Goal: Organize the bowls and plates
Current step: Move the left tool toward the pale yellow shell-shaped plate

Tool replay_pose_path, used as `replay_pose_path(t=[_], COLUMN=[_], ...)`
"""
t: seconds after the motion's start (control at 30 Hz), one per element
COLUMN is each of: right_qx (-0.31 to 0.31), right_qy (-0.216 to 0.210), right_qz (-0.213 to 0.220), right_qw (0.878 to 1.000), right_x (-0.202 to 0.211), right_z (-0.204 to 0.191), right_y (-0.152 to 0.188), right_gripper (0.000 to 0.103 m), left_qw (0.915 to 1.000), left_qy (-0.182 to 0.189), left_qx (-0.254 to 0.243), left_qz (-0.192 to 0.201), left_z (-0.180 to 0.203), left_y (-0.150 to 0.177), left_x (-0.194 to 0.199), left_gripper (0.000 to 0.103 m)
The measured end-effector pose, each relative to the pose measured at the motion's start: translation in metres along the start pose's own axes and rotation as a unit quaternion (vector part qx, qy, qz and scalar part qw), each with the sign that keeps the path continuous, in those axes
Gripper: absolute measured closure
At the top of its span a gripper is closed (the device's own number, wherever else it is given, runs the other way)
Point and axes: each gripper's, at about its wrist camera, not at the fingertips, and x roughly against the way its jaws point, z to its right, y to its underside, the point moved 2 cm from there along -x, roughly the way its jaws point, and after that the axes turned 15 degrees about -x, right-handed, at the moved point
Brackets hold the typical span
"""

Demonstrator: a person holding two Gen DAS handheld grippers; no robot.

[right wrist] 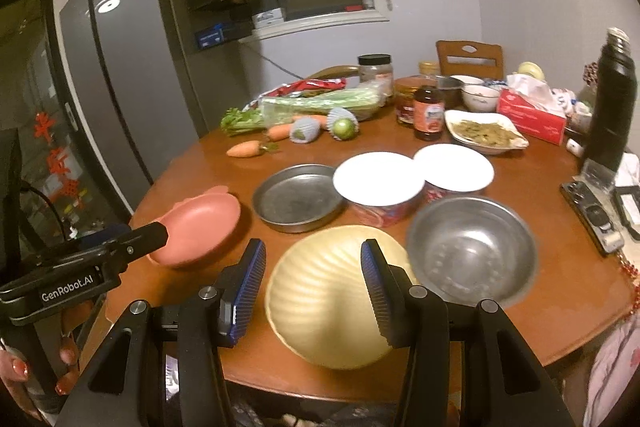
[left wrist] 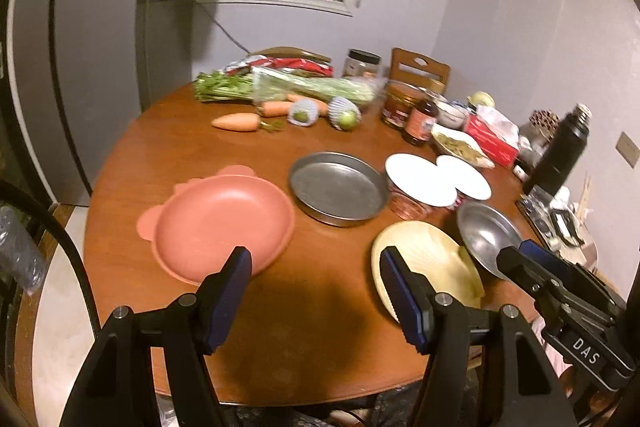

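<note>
A: Two hand-held grippers up, both with jaws apart and nothing between them. Left hand-held gripper [left wrist: 316,291] at lower centre, right hand-held gripper [right wrist: 314,291] likewise.
B: Dishes?
A: All on the worktop [left wrist: 320,347]. Pink plate [left wrist: 222,223] left, tin pan [left wrist: 338,189] centre, yellow bowl [right wrist: 332,295] lower centre, steel bowl [right wrist: 472,251] touching it on the right.

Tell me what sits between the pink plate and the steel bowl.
The cream shell-shaped plate lies between the pink plate and the steel bowl, clearest in the right wrist view.
</note>
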Motion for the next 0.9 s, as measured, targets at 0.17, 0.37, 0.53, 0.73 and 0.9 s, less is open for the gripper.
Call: replay_pose_path(t=[0.17, 0.37, 0.53, 0.73, 0.9], right_qx=[-0.017, -0.038, -0.048, -0.051, -0.058], right_qy=[0.022, 0.032, 0.032, 0.03, 0.039], right_qz=[-0.003, -0.027, -0.053, -0.068, -0.077], right_qw=[1.0, 0.998, 0.997, 0.996, 0.995], right_x=[0.007, 0.001, -0.014, -0.025, -0.035], right_z=[0.028, 0.052, 0.059, 0.063, 0.071], right_y=[0.005, 0.017, 0.028, 0.035, 0.039], right_gripper=[0.052, 0.052, 0.052, 0.052, 0.052], left_qw=[0.9999, 0.9991, 0.9982, 0.9979, 0.9967], left_qy=[0.01, 0.026, 0.027, 0.023, 0.038], left_qx=[-0.005, -0.012, -0.018, -0.017, -0.007], left_qz=[-0.01, -0.031, -0.051, -0.058, -0.072], left_z=[0.017, 0.036, 0.043, 0.044, 0.045], left_y=[0.002, 0.008, 0.015, 0.019, 0.024], left_x=[-0.008, -0.028, -0.047, -0.062, -0.074], left_gripper=[0.037, 0.037, 0.037, 0.037, 0.036])
